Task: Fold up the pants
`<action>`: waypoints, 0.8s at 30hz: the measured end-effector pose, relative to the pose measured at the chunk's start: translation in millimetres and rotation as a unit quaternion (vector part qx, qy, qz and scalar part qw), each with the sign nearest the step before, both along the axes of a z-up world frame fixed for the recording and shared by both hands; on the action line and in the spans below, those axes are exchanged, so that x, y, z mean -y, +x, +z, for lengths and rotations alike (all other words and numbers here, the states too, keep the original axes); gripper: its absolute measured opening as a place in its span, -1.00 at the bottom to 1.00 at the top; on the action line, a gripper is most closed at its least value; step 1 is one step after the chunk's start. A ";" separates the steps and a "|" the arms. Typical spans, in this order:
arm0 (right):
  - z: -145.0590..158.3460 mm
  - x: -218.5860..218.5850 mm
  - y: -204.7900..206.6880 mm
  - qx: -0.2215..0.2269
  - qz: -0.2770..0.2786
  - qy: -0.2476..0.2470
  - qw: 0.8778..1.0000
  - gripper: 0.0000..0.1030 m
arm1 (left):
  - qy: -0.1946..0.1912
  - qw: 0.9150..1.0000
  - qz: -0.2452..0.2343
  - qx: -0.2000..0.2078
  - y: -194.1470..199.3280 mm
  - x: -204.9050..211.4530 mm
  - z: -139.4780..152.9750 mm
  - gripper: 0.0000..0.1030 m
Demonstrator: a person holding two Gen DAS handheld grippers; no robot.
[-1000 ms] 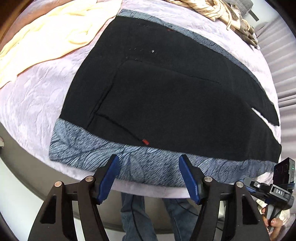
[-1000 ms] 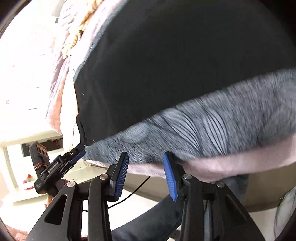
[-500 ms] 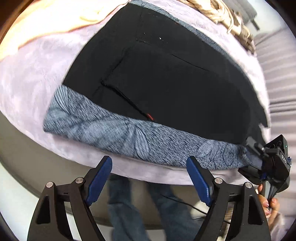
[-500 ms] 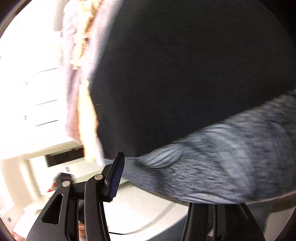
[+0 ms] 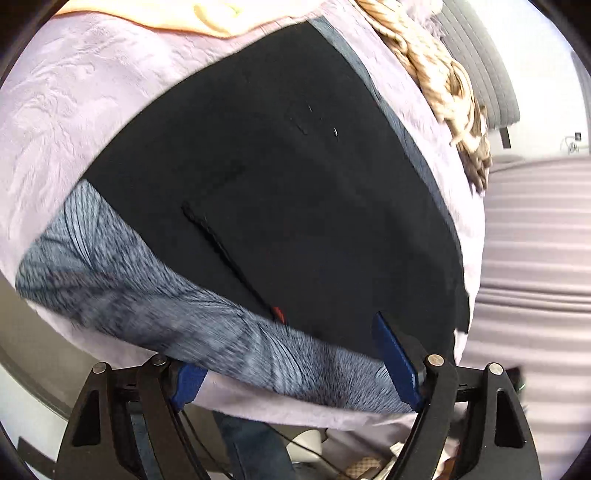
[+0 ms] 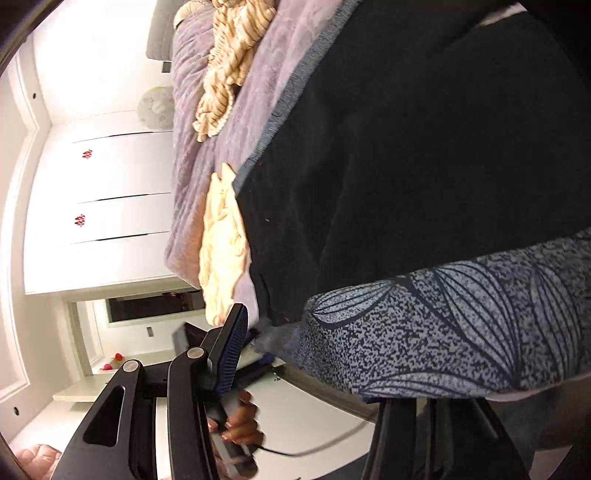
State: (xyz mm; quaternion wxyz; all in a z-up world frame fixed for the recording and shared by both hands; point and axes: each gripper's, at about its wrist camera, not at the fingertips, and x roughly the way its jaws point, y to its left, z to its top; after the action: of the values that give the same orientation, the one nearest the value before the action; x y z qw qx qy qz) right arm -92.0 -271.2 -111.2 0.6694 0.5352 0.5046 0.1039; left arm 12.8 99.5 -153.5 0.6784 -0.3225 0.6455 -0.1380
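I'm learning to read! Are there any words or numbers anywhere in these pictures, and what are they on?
No words or numbers can be read.
Small red tag on the black pants: too small and blurred to read.
Red marks on the white cupboard doors: little decorations, too small to make out as words.
Patterned grey fabric: only leaf-like lines, no letters.

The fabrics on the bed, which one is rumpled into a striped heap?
The tan-and-cream striped cloth near the far edge. The black pants lie flat, and the pale yellow cloth is plain.
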 end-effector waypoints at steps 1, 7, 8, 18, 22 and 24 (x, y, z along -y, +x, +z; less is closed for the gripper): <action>-5.7 3.1 -3.1 -0.007 -0.001 -0.006 1.000 0.06 | 0.006 1.000 -0.010 0.003 2.0 0.1 0.2 0.39; -46.8 43.6 -49.7 -0.052 -0.098 0.004 0.994 -0.46 | 0.053 0.996 -0.074 -0.006 3.6 -2.4 -10.8 -0.42; -57.5 55.0 -61.4 -0.063 -0.135 0.031 0.988 -0.89 | 0.052 0.996 -0.073 -0.008 4.7 -4.0 -9.5 -0.54; 54.2 98.7 16.0 0.026 -0.009 -0.079 0.996 -0.87 | 0.060 0.991 -0.044 0.113 71.4 10.6 96.8 -0.54; 74.6 124.9 98.7 0.041 0.045 -0.101 0.993 -0.85 | 0.112 0.978 -0.051 0.169 140.4 38.3 103.4 -0.54; 64.2 135.4 145.3 0.026 0.069 -0.111 0.991 -0.81 | 0.145 0.975 -0.056 0.161 168.3 51.9 82.3 -0.54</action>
State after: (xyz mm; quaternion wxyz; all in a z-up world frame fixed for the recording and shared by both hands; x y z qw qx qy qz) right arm 53.3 -406.6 -47.0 0.7284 0.4188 0.5315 0.1073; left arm 181.1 47.6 -71.2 0.8042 -0.1572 0.5581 -0.1308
